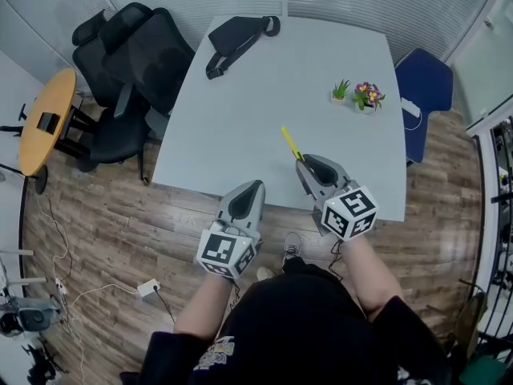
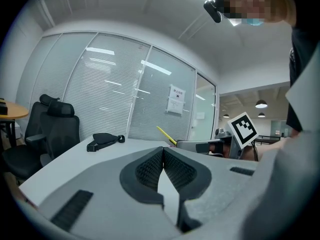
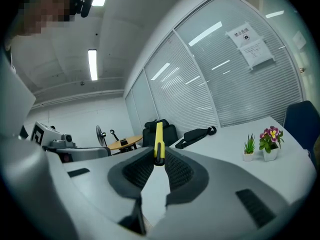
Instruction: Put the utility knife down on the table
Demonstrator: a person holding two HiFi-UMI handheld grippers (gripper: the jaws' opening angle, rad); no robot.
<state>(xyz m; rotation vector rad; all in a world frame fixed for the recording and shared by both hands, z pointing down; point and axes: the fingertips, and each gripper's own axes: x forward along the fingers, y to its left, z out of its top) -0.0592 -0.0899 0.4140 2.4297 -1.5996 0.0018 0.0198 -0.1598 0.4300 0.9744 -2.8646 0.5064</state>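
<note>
A slim yellow utility knife (image 1: pixel 290 142) sticks out forward from my right gripper (image 1: pixel 304 160), which is shut on its rear end above the near part of the pale grey table (image 1: pixel 240 111). In the right gripper view the knife (image 3: pixel 159 141) stands up between the closed pads. My left gripper (image 1: pixel 250 186) hovers at the table's near edge with its jaws shut and nothing between them (image 2: pixel 163 149). In the left gripper view the knife (image 2: pixel 166 135) and the right gripper's marker cube (image 2: pixel 243 127) show off to the right.
A black waist bag (image 1: pixel 236 40) lies at the table's far end. Two small potted plants (image 1: pixel 357 94) stand at the right side. Black office chairs (image 1: pixel 128 62) crowd the left, a blue chair (image 1: pixel 425 87) the right, and a round wooden table (image 1: pixel 44 119) stands further left.
</note>
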